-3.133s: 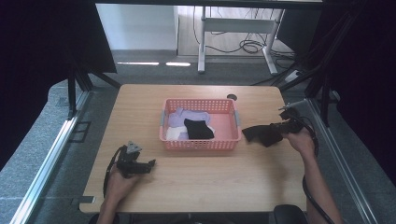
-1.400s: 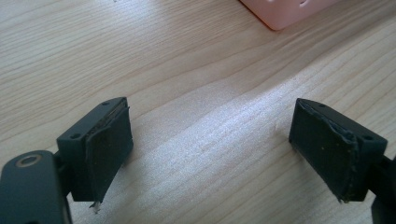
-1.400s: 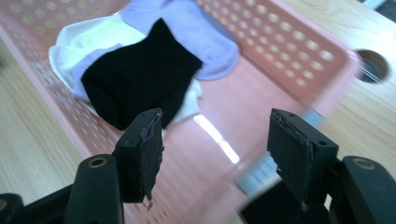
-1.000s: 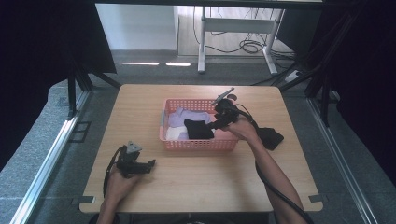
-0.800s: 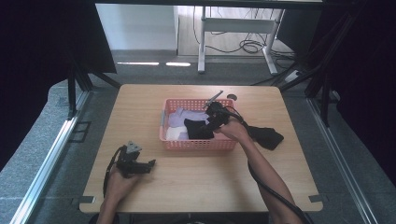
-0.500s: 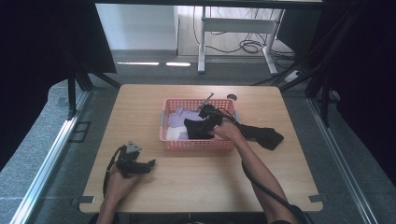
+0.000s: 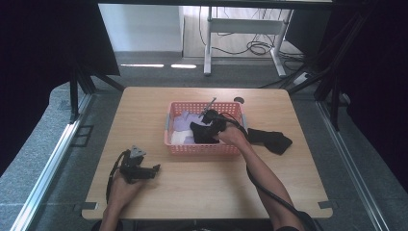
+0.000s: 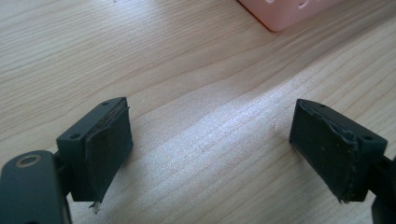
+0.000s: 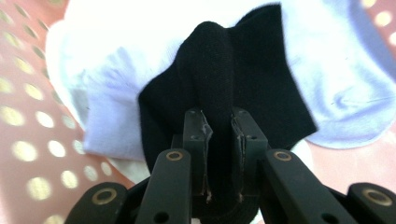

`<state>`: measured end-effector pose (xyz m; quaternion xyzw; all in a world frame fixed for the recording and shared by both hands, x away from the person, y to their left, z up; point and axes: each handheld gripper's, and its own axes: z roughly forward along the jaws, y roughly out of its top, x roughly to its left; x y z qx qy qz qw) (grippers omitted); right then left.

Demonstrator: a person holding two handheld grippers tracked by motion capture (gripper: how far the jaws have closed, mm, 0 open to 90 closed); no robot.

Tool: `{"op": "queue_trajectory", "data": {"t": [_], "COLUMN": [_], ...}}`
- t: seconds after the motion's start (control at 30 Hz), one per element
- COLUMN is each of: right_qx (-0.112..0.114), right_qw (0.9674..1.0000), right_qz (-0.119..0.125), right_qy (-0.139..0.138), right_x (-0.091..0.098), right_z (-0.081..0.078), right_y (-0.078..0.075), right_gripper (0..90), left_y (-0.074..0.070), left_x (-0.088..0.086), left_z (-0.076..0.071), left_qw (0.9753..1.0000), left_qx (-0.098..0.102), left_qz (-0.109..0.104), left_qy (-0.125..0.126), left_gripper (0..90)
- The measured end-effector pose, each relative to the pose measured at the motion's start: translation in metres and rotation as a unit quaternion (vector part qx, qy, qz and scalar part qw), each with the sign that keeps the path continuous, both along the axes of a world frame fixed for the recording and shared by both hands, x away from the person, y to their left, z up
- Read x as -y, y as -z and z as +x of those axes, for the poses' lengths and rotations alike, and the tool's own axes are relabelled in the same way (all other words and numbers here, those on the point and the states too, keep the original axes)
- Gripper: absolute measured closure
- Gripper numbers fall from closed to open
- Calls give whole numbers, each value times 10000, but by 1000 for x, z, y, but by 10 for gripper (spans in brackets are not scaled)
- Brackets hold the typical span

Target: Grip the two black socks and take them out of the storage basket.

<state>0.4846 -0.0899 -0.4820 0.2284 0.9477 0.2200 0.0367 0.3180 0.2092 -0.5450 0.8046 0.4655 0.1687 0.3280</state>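
Wooden table (image 7: 202,187), pink basket (image 7: 202,148) at centre. My right gripper (image 9: 218,133) just closed, pinching black sock (image 9: 224,74) inside basket. My left gripper (image 8: 210,154) gapes wide, resting on table.

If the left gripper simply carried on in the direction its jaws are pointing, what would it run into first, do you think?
Probably the pink basket. The left gripper rests open on the wooden table, and past its jaws a corner of the basket lies ahead, slightly right of centre, so it might only clip that corner.

one basket (image 7: 204,147), two black socks (image 7: 270,139)
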Motion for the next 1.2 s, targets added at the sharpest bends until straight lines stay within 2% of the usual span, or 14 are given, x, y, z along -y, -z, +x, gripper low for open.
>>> {"op": "queue_trajectory", "data": {"t": [0.13, 0.17, 0.2, 0.27, 0.33, 0.83, 1.2], "right_qx": [133, 121, 220, 239, 346, 678, 821], "right_qw": [9997, 9995, 9990, 9989, 9982, 9946, 9923], "right_qz": [172, 261, 362, 386, 477, 713, 809], "right_qy": [58, 100, 136, 128, 145, 339, 463], "right_x": [4, 5, 6, 7, 8, 23, 37], "right_z": [0, 0, -1, -2, -3, -8, -12], "right_y": [-9, -13, -23, -26, -38, -75, -91], "right_gripper": [780, 781, 781, 780, 780, 774, 774], "left_y": [0, 0, 0, 0, 0, 0, 0], "left_x": [0, 1, 0, 0, 0, 1, 1], "left_z": [0, 0, 0, 0, 0, 0, 0], "left_qw": [10000, 10000, 10000, 10000, 10000, 10000, 10000], "left_qx": [10, 12, 5, 4, 7, 14, 8], "left_qz": [3, -11, 5, 5, 3, -23, 3], "left_qy": [-2, -12, 0, 0, -4, -19, -10], "left_gripper": [129, 129, 129, 129, 129, 129, 129]}}
